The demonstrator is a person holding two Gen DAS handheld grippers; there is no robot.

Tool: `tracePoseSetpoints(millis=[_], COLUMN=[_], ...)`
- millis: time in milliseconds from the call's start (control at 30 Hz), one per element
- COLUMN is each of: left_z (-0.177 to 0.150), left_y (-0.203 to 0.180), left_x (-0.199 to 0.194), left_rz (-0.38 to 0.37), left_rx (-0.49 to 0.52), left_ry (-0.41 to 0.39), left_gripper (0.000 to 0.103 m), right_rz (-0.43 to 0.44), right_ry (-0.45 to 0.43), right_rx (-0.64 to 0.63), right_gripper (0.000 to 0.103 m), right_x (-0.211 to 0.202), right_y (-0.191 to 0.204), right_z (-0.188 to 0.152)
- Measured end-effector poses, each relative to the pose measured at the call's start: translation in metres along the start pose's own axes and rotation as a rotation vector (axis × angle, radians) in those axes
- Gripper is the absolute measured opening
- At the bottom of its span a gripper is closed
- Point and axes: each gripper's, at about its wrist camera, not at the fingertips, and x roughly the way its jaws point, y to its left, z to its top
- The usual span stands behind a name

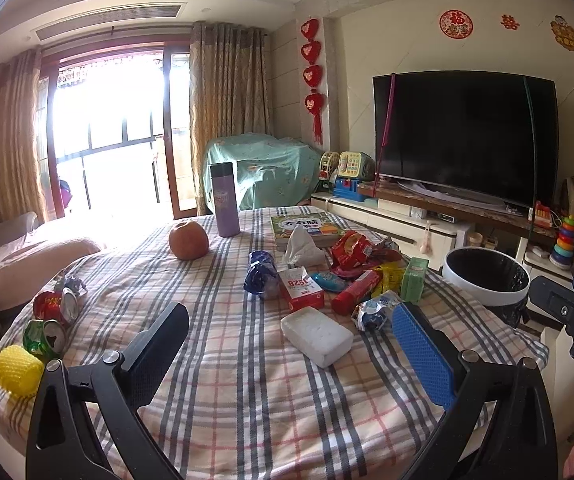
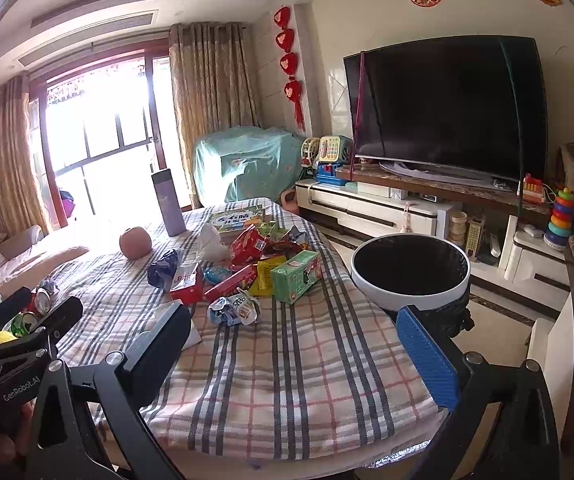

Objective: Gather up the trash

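Note:
Trash lies across a table under a plaid cloth (image 1: 227, 392). A white foam block (image 1: 317, 336) is nearest, just ahead of my open, empty left gripper (image 1: 289, 312). Beyond it are a crumpled blue-white wrapper (image 1: 373, 312), a red-white box (image 1: 301, 290), a blue bag (image 1: 261, 274), a green box (image 1: 415, 280) and red snack bags (image 1: 353, 248). Crushed cans (image 1: 53, 312) and a yellow foam net (image 1: 17, 370) sit at the left edge. My right gripper (image 2: 293, 312) is open and empty above the table's near right corner, short of the wrapper (image 2: 233, 310). A white-rimmed bin (image 2: 409, 272) with a black liner stands right of the table.
An apple (image 1: 188, 240), a purple flask (image 1: 225, 200) and a children's book (image 1: 303, 226) stand at the table's far side. A TV (image 1: 463, 136) on a low cabinet with toys fills the right wall. A sofa (image 1: 15, 256) runs along the left.

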Motion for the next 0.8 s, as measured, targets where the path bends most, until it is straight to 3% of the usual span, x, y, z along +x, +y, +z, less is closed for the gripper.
tracePoseSetpoints(millis=[800], left_z=[-0.0009], left_y=[0.0047], left_x=[0.0013], left_rz=[-0.002], left_rx=[-0.014], left_ry=[0.016], left_gripper=[0.102], right_rz=[0.009], right_ry=[0.004], right_rx=[0.006], right_gripper=[0.103], right_x=[0.0022], right_y=[0.0019], right_z=[-0.0014])
